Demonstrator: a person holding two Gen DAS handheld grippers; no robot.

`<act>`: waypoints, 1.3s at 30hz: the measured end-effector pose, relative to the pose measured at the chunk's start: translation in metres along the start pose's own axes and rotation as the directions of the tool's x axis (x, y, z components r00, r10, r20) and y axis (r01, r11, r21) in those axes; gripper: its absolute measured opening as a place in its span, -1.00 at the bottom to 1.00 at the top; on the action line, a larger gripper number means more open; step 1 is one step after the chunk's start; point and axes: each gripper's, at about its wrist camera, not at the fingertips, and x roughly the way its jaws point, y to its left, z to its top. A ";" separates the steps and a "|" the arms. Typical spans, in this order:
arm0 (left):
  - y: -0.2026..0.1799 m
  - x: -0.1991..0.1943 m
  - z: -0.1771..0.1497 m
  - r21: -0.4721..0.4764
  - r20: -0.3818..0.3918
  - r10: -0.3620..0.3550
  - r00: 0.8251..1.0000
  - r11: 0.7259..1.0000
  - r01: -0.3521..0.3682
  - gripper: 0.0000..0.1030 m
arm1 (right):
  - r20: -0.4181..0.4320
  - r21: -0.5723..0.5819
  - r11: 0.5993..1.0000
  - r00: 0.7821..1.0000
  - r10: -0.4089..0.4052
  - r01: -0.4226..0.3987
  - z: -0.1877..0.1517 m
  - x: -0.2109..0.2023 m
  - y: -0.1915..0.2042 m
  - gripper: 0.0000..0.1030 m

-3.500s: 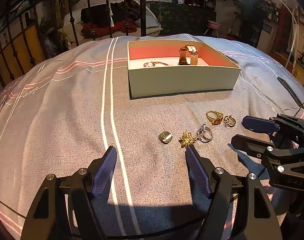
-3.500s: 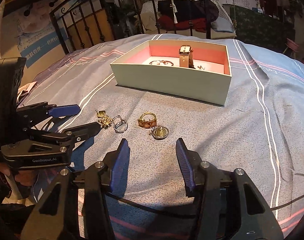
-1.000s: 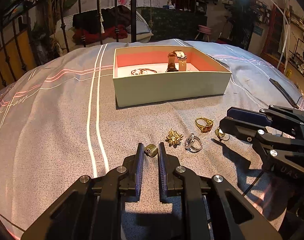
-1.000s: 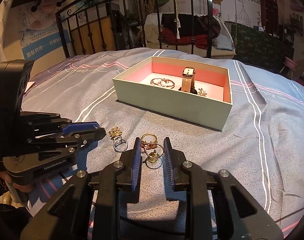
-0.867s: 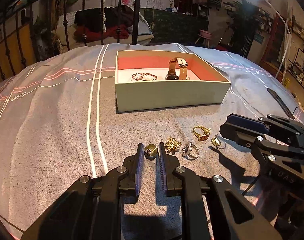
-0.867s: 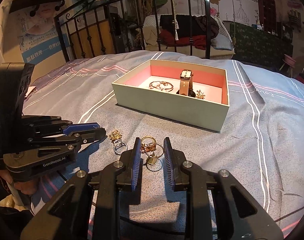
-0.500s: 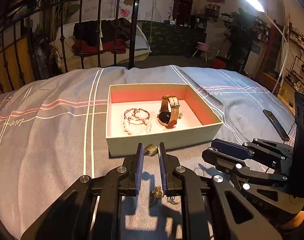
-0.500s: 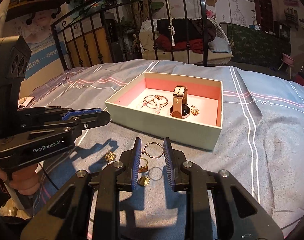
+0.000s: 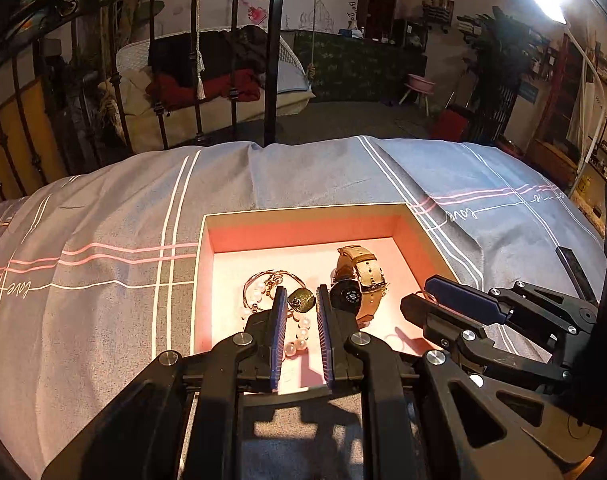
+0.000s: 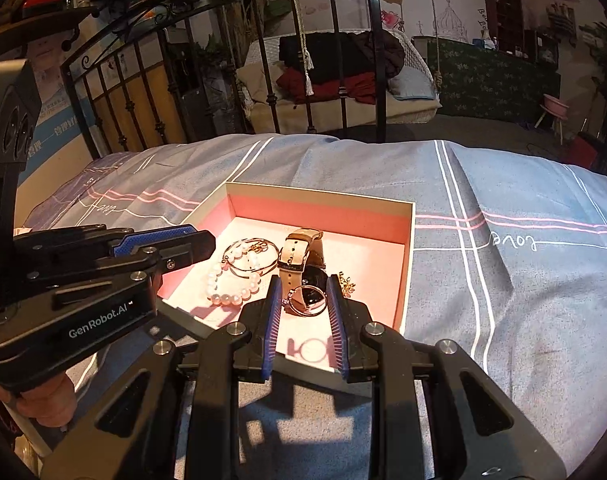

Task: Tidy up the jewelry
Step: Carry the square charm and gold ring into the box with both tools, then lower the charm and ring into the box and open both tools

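Observation:
An open box (image 9: 303,213) with a pink lining lies on the bed; it also shows in the right wrist view (image 10: 408,240). Inside lie a tan-strap watch (image 9: 357,276), a pearl bracelet (image 10: 233,280) with gold bangles and a small gold brooch (image 10: 346,283). My left gripper (image 9: 299,302) is shut on a small gold square earring (image 9: 301,301) and holds it over the box. My right gripper (image 10: 303,298) is shut on a thin gold hoop ring (image 10: 308,299), also over the box near its front edge. The right gripper shows in the left view (image 9: 431,304).
The bed has a grey-blue sheet (image 9: 103,240) with white and pink stripes. A black iron bed frame (image 9: 271,48) stands behind it. A dark flat object (image 9: 575,272) lies on the sheet at the right. The left gripper's body (image 10: 83,280) fills the left of the right view.
Both grippers closed on a piece of jewelry on the sheet, lifted it and moved forward. They now hang over the box; the other loose pieces are out of view.

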 end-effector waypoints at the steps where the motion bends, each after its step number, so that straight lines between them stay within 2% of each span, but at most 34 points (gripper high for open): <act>1: 0.001 0.004 0.000 0.000 -0.010 0.001 1.000 1.000 -0.001 -0.72 | -0.004 -0.002 1.000 1.000 -0.004 0.004 0.000 0.003 0.000 -0.54; 8: 0.008 0.029 -0.001 -0.008 -0.079 0.038 0.996 0.999 -0.039 -0.72 | -0.034 0.006 1.000 0.999 -0.008 0.009 -0.001 0.018 -0.004 -0.54; 19: 0.005 0.042 -0.007 0.010 -0.104 0.041 0.994 0.999 -0.040 -0.72 | -0.082 0.005 1.000 0.997 -0.008 0.008 0.000 0.031 -0.004 -0.53; 32: 0.006 0.045 -0.008 0.017 -0.117 0.057 0.992 0.998 -0.055 -0.72 | -0.087 -0.001 1.000 0.996 -0.010 0.010 0.000 0.033 -0.002 -0.53; 36: 0.008 0.036 -0.006 0.004 -0.100 0.047 0.994 0.999 -0.047 -0.55 | -0.069 0.002 1.000 0.997 -0.016 0.016 -0.002 0.028 -0.002 -0.52; 38: 0.008 0.027 -0.005 -0.001 -0.081 0.038 0.996 0.999 -0.038 -0.42 | -0.062 0.009 1.000 0.998 -0.014 0.015 -0.003 0.023 -0.003 -0.36; 39: 0.009 0.022 -0.005 -0.006 -0.072 0.033 0.997 0.999 -0.033 -0.33 | -0.053 0.012 1.000 0.998 -0.019 0.020 -0.004 0.019 -0.003 -0.16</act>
